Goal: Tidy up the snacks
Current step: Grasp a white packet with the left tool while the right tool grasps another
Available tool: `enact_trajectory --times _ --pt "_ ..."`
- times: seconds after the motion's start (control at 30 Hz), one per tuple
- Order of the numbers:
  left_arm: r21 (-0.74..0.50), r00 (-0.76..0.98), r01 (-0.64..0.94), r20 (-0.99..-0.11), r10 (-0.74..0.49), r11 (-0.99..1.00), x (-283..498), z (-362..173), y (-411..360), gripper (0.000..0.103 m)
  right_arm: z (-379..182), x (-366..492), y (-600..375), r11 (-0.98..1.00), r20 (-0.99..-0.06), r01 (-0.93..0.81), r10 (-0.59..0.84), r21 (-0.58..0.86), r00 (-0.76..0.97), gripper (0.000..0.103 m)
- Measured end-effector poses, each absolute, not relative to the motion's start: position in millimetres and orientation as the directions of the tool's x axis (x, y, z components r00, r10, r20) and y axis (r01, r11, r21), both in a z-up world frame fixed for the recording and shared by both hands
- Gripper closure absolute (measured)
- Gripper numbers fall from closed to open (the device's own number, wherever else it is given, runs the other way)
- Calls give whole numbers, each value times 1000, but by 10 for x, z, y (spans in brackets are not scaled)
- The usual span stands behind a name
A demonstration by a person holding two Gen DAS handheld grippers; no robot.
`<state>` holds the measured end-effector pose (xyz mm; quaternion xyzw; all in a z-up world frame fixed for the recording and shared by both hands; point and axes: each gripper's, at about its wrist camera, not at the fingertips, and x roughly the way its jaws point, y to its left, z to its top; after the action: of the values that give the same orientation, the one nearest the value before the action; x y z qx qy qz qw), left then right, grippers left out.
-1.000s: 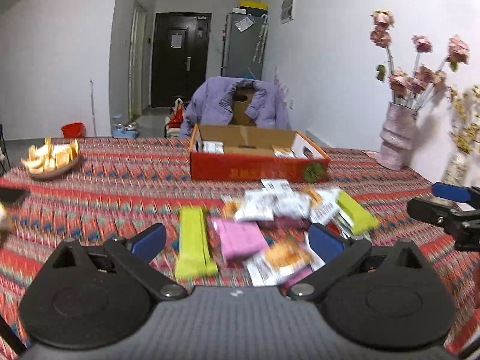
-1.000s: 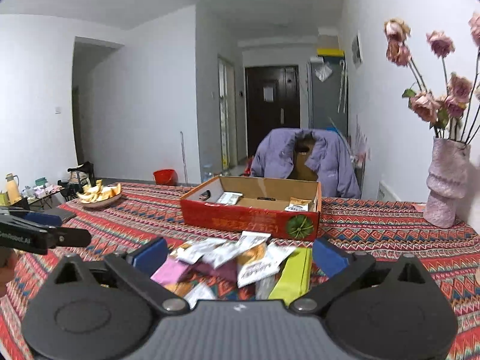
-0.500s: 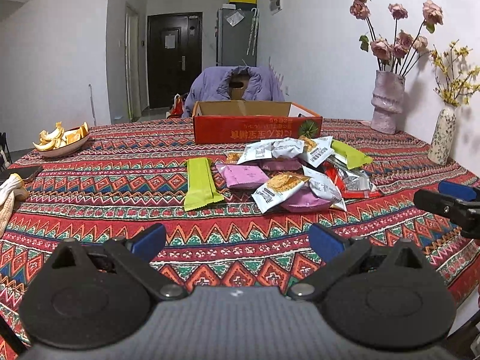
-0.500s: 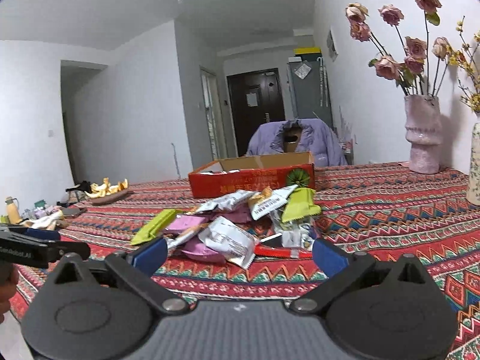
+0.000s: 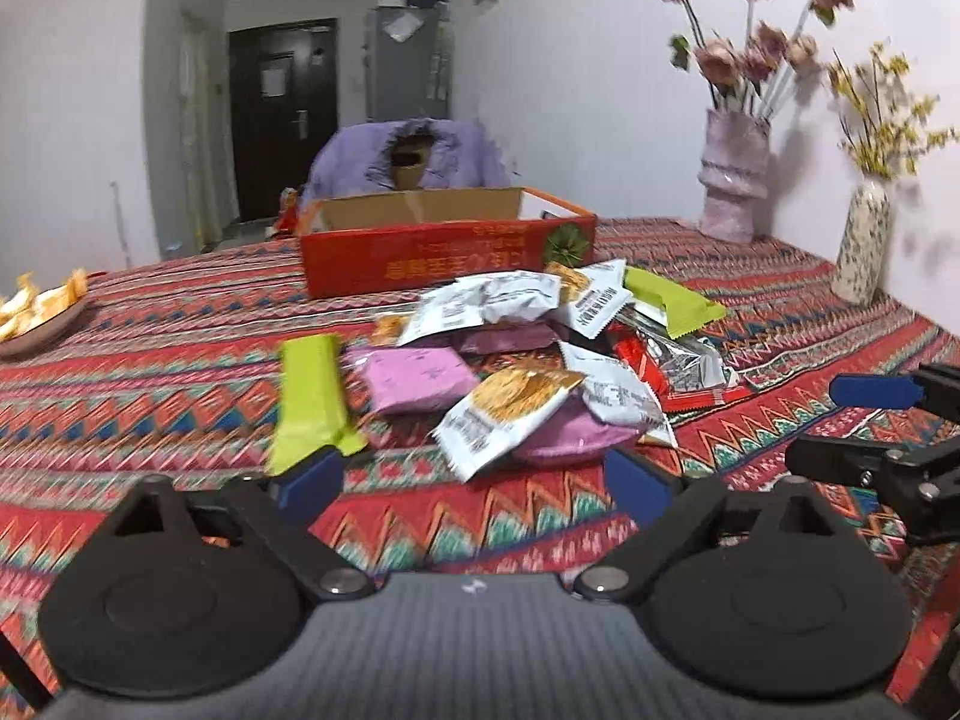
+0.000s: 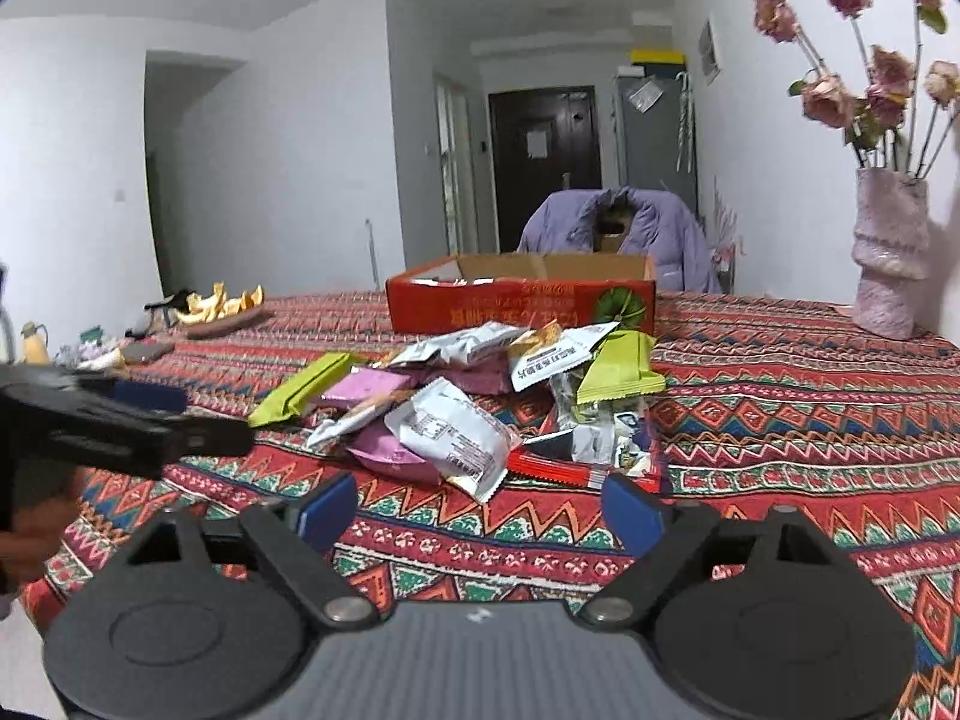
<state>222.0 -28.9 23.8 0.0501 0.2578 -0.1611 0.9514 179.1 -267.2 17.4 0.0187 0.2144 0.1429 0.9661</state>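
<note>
A heap of snack packets (image 5: 528,354) (image 6: 474,396) lies mid-table: white, pink, lime-green and red wrappers. Behind it stands an open red cardboard box (image 5: 447,255) (image 6: 522,300). My left gripper (image 5: 474,483) hovers low over the cloth just short of the heap, its jaws closing with nothing between them; a green bar (image 5: 309,396) lies by its left finger. My right gripper (image 6: 480,510) is also near the heap's front edge, jaws closing on nothing. A white packet (image 6: 453,435) lies just ahead of it. Each gripper shows at the other view's side.
The table wears a red patterned cloth (image 5: 150,360). A dish of orange peel (image 5: 36,312) (image 6: 222,309) sits at the left. A pink vase of flowers (image 5: 732,180) (image 6: 888,252) and a slim speckled vase (image 5: 861,240) stand along the right wall. A chair with a purple jacket (image 6: 624,228) is behind the box.
Both grippers have sunk from above the table toward the cloth and now look at the heap from low down. Their fingers stand slightly closer together than before.
</note>
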Motion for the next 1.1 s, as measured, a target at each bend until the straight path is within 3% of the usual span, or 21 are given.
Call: enact_trajectory --times 0.3,0.37,0.47,0.73,1.1 --pt "-1 729 429 -589 -348 903 2894 8 -594 41 96 2289 -2596 944 -506 -317 320 95 801 18" --pt "-30 717 440 -590 -371 898 2928 1 -555 62 80 2379 -2536 937 -519 -342 325 67 790 18" --pt "-87 700 451 -584 -412 888 2932 4 -441 71 98 2511 -2476 916 -521 -398 364 50 772 24" --pt "-125 711 453 -547 -443 883 2664 191 -217 83 81 3074 -2354 836 -566 -548 441 -22 696 27" --pt "-150 774 342 -515 -368 928 2411 454 67 92 8 3107 -2434 825 -570 -543 525 157 632 36"
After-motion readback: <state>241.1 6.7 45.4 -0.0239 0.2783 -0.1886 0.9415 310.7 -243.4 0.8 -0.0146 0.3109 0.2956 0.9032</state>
